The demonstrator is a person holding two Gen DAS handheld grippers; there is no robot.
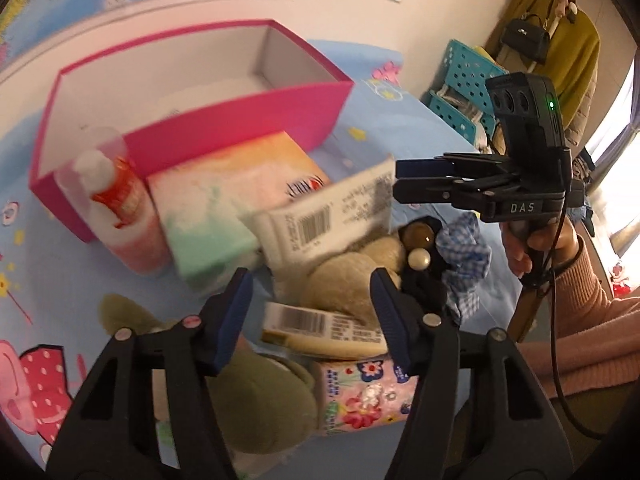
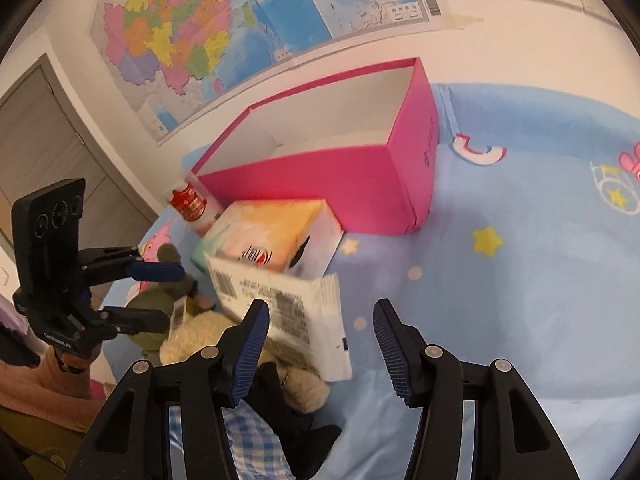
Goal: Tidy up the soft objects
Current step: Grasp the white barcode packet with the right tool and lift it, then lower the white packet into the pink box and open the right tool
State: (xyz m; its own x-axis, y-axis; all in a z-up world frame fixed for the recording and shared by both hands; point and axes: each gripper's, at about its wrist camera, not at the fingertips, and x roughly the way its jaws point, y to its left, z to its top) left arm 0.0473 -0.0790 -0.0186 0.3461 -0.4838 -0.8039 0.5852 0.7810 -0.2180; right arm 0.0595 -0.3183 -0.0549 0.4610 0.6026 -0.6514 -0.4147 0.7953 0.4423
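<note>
I am holding my left tongs (image 1: 312,320) over the heap of soft things, in the lower middle of the left view, and the jaws are standing open with nothing pressed between them. Behind the gap a small barcode pack (image 1: 320,326) is lying on a cream plush toy (image 1: 344,284). A green plush (image 1: 256,400) is sitting at the bottom of the frame, just beside a flowered tissue pack (image 1: 360,396). A blue checked cloth (image 1: 464,264) is lying in the right middle, touching a dark hair tie with beads (image 1: 420,252).

My right tongs (image 2: 320,340) are also open and are gripping nothing; in the lower middle of the right view a white packet with a barcode (image 2: 296,312) is showing between the fingers, but the pads are not touching it. It is leaning on the pastel tissue box (image 2: 272,236). The pink box (image 2: 320,192) is standing open in the centre, on the blue cartoon sheet (image 2: 520,300), and a clear tub with a red label (image 2: 192,204) is standing at its left corner
</note>
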